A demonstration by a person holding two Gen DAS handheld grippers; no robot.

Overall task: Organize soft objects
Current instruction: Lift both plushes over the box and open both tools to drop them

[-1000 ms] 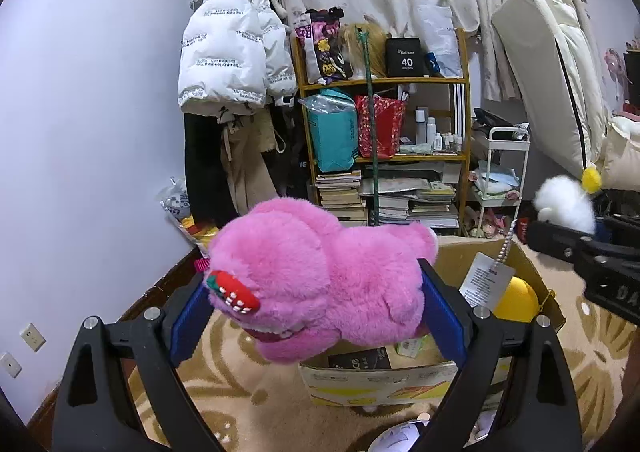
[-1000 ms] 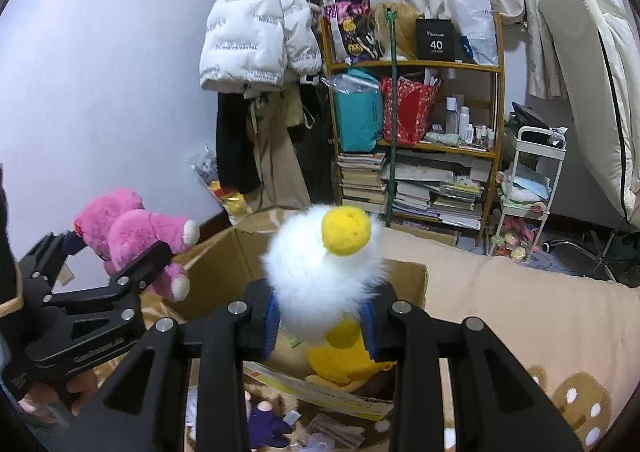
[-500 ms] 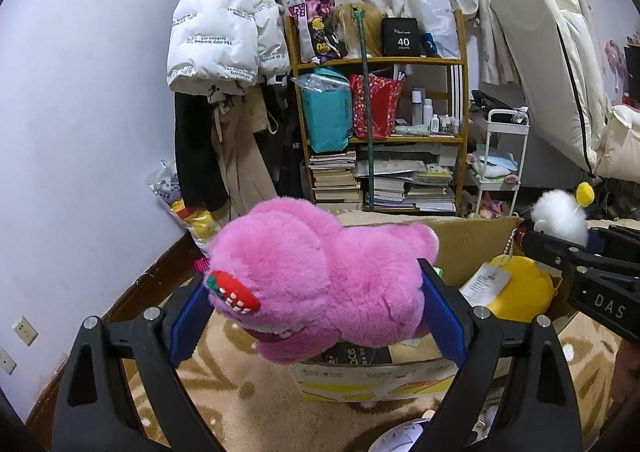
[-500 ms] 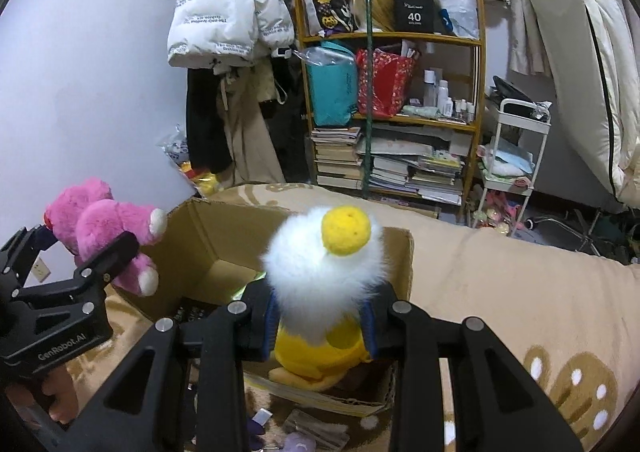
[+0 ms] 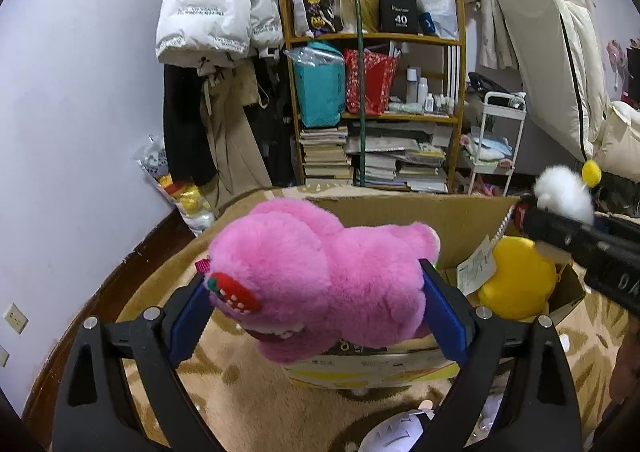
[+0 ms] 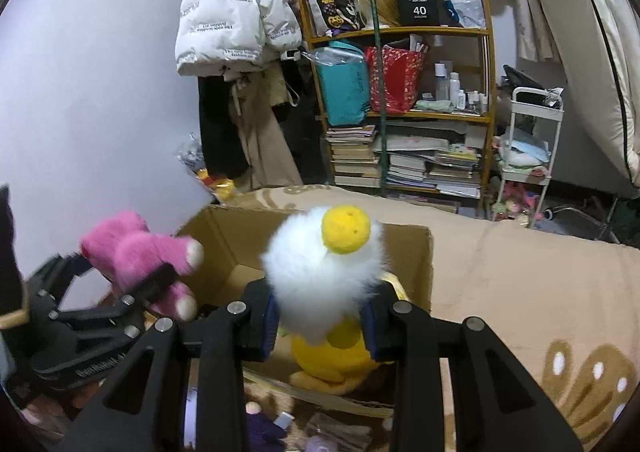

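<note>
In my left hand-held gripper (image 5: pixel 316 304) I hold the pink plush bear (image 5: pixel 320 276), clamped across its body between the two blue pads with the jaws spread wide; its long axis runs crosswise, from one finger to the other, with the strawberry-patch end by the left finger and a pale-tipped limb past the right finger. The cardboard box (image 5: pixel 400 212) lies ahead of and below this hand-held gripper, its open mouth just beyond the bear, so I judge the bear hangs over the near rim rather than squarely over the opening. To the right of the bear, inside the box, hangs the yellow body of the toy that my other hand carries. My right hand-held gripper (image 6: pixel 322 316) is closed narrowly on the white fluffy duck (image 6: pixel 320 272), pinching the fluffy part so that its yellow beak (image 6: pixel 346 228) points up and away from me while the yellow body dangles below the fingers into the box (image 6: pixel 224 228). From this hand the box sits directly ahead and underneath, so I judge the right hand nearer to a clean drop: the duck needs only a release, whereas the bear calls for a short carry forward over the rim first.
</note>
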